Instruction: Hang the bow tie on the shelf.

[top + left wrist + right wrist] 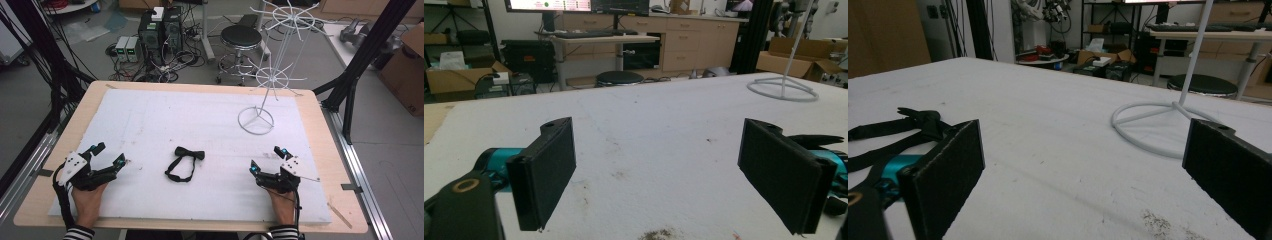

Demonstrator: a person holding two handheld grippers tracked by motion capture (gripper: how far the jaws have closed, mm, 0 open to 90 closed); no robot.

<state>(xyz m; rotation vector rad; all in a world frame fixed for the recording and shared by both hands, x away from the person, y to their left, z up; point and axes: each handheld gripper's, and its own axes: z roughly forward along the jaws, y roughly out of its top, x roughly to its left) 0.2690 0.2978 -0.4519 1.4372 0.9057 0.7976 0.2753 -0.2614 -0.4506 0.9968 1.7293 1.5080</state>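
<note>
A black bow tie (189, 154) with its looped strap lies on the white foam board (200, 115), near the middle of its front half. My left gripper (111, 153) rests at the front left, jaws wide apart, nothing between them. My right gripper (266, 159) rests at the front right, also open and empty. The bow tie lies between the two grippers, touched by neither. In the right gripper view the bow tie (920, 119) sits just beyond the left jaw, and the gripper (1083, 175) faces bare board. In the left gripper view the gripper (674, 175) stands open over the stained board.
A white wire stand (256, 120) with a ring base and spoked tiers rises at the back right of the board; its base (1158, 125) lies ahead of the right gripper and far right in the left gripper view (781, 89). A stool (241, 37) stands beyond the wooden table (320, 145).
</note>
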